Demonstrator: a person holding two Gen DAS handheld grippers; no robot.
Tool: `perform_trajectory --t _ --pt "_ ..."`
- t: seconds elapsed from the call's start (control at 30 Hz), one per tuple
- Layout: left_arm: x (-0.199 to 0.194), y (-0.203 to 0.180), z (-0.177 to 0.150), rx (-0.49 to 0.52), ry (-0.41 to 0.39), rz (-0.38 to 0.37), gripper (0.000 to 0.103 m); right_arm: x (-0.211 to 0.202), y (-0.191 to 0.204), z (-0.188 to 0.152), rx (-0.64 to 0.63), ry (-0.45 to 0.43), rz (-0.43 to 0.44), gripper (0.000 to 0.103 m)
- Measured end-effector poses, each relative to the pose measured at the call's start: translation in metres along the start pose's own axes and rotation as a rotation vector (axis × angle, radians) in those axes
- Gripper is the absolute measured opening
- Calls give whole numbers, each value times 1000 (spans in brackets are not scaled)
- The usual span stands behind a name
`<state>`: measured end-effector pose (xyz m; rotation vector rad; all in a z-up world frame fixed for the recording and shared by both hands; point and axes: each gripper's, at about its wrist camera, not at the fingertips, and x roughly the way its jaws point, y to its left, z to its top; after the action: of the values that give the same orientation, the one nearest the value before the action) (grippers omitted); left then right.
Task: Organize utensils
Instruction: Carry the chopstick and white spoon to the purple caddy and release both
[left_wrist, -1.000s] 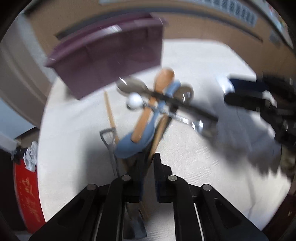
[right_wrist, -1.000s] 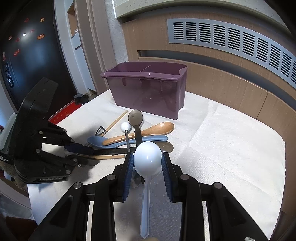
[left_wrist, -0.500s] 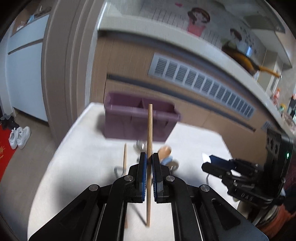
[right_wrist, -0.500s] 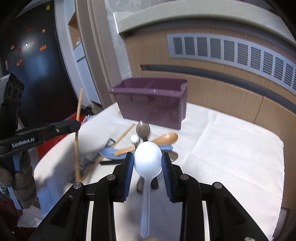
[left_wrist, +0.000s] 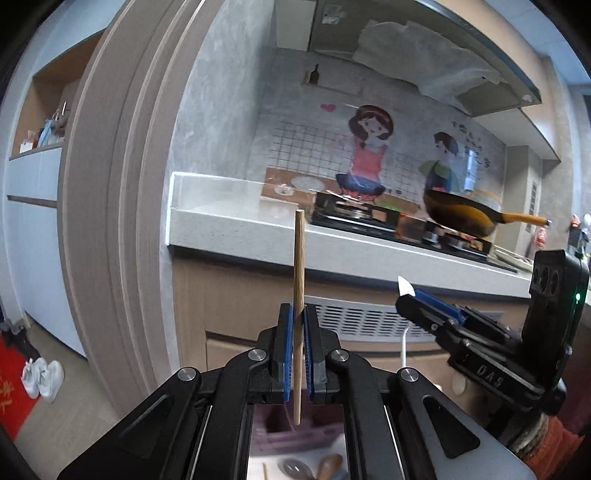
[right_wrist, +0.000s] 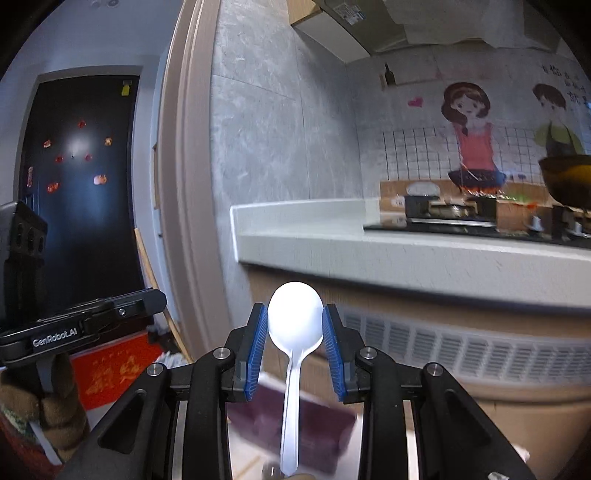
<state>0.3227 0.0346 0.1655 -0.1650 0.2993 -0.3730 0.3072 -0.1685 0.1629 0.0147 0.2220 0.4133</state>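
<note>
A wooden chopstick (left_wrist: 297, 317) is clamped upright between the blue pads (left_wrist: 287, 354) of the left gripper (left_wrist: 298, 350), its upper end rising well above the fingertips and its lower end hanging below them. Directly under that lower end, the purple utensil holder (left_wrist: 295, 435) is seen through the gap in the gripper frame, blurred, with a wooden spoon (left_wrist: 330, 466) and a metal spoon (left_wrist: 293, 467) lying on the table just in front of it.

A white plastic spoon (right_wrist: 293, 343) is gripped by its bowl between the blue pads (right_wrist: 256, 347) of the right gripper (right_wrist: 294, 345), bowl uppermost and handle pointing down. The purple utensil holder (right_wrist: 317, 424) is visible below and behind the handle, blurred; which compartment lies under either utensil cannot be told.

Seen from the left wrist, the right gripper (left_wrist: 410, 295) is held to the right of the holder and above it, with the white spoon tip (left_wrist: 404, 286) showing at its fingertips. A kitchen counter (left_wrist: 236, 221) with a stove (left_wrist: 354, 218) and a pan (left_wrist: 461, 218) stands behind the holder.
</note>
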Motion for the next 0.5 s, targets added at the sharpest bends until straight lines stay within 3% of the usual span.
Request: perform_trajectory --t 0.17,0.33,0.4,0.5 --pt "49 27 -21 -40 79 -16 6 52 -3 -27 -1 5 -6 29" --pt "83 46 -49 -79 144 -29 6 98 -20 -71 11 84 -61 29" --pt "93 51 -59 -93 170 -34 6 112 -28 -87 24 142 -81 29" --pt "104 49 -74 -89 219 -52 8 119 -38 -104 67 273 -31 30"
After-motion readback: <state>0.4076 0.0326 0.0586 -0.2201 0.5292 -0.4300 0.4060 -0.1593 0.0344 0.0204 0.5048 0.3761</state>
